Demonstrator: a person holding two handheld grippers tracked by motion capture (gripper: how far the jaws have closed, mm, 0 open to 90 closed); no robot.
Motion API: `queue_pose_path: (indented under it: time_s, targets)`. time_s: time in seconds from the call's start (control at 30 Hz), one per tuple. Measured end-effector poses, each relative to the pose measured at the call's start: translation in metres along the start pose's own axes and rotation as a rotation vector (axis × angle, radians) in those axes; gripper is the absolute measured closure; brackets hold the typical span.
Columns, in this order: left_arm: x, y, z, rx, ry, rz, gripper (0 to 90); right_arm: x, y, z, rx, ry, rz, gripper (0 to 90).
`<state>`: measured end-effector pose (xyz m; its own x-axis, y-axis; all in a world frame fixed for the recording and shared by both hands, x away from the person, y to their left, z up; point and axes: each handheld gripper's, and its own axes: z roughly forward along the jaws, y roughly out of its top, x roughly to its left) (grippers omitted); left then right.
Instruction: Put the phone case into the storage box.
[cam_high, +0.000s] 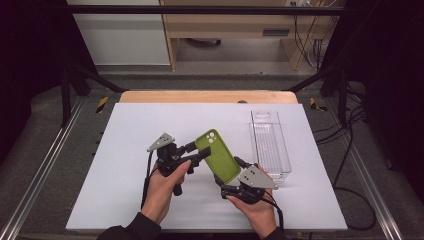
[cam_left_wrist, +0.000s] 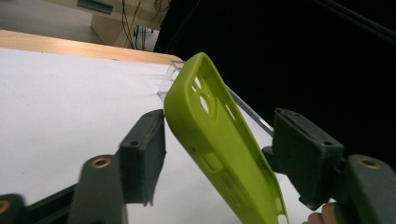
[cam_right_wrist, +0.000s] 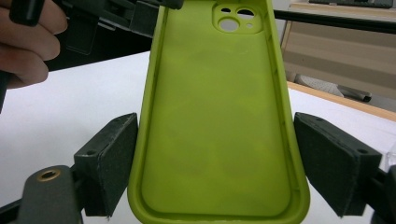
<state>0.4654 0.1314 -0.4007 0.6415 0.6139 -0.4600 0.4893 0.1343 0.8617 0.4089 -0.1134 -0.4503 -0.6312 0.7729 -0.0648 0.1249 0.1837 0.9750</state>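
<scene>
A lime-green phone case (cam_high: 218, 155) hangs tilted above the white table top, its camera cut-out at the far end. My right gripper (cam_high: 229, 171) is shut on the case's near end; in the right gripper view the hollow inside of the case (cam_right_wrist: 215, 116) faces the camera, with a pad against each long edge. My left gripper (cam_high: 197, 150) reaches in from the left at the case's upper part. In the left gripper view the case (cam_left_wrist: 219, 135) runs slantwise between the jaws, and both pads (cam_left_wrist: 144, 149) touch it.
A clear plastic tray (cam_high: 270, 142) lies lengthwise at the right side of the white table top (cam_high: 140, 125), close behind my right hand. The wooden table edge (cam_high: 207, 96) runs along the back. Black frame posts and cables stand beyond the table's sides.
</scene>
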Motion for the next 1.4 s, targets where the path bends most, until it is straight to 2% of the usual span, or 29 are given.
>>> queue_pose_path:
  time_s: [0.13, 0.17, 0.2, 0.23, 0.27, 0.33, 0.47, 0.57, 0.67, 0.83, 1.23, 1.37, 1.4]
  targets:
    - [-0.001, 0.000, -0.001, -0.005, 0.023, -0.021, 42.8, 0.001, -0.001, 0.002, 0.000, 0.005, 0.004, 17.1]
    - [-0.001, 0.000, -0.001, -0.008, 0.034, -0.024, 47.4, 0.001, -0.002, 0.002, 0.001, 0.011, 0.011, 17.1]
    - [-0.001, 0.000, -0.002, -0.010, 0.040, -0.030, 47.4, 0.001, -0.002, 0.002, 0.001, 0.011, 0.011, 17.1]
    - [-0.001, 0.000, -0.002, -0.012, 0.043, -0.039, 49.2, 0.001, -0.002, 0.003, 0.001, 0.012, 0.013, 17.1]
    - [-0.001, 0.000, -0.002, -0.012, 0.044, -0.046, 54.6, 0.001, -0.002, 0.003, 0.001, 0.014, 0.016, 17.1]
    - [0.000, 0.000, -0.002, -0.013, 0.050, -0.061, 57.0, 0.001, -0.003, 0.003, 0.004, 0.015, 0.020, 17.1]
    - [0.001, 0.000, -0.003, -0.019, 0.046, -0.083, 65.9, 0.000, -0.005, 0.004, 0.013, 0.021, 0.027, 17.0]
    - [0.001, 0.000, -0.003, -0.021, 0.044, -0.084, 68.8, 0.000, -0.005, 0.005, 0.016, 0.023, 0.029, 17.0]
    - [0.002, -0.002, -0.005, -0.028, 0.027, -0.113, 71.6, 0.000, -0.006, 0.005, 0.021, 0.026, 0.030, 17.0]
    - [0.000, -0.002, -0.005, -0.023, 0.004, -0.127, 75.0, 0.001, -0.008, 0.008, 0.035, 0.028, 0.031, 16.9]
    - [-0.010, 0.001, -0.004, -0.018, -0.016, -0.107, 77.4, -0.002, -0.010, 0.010, 0.046, 0.033, 0.046, 16.5]
    - [-0.012, 0.000, -0.003, -0.004, -0.012, -0.080, 77.4, -0.003, -0.012, 0.012, 0.068, 0.051, 0.057, 14.9]
    - [-0.013, 0.000, -0.002, -0.005, -0.007, -0.060, 77.5, -0.003, -0.012, 0.012, 0.071, 0.059, 0.057, 13.4]
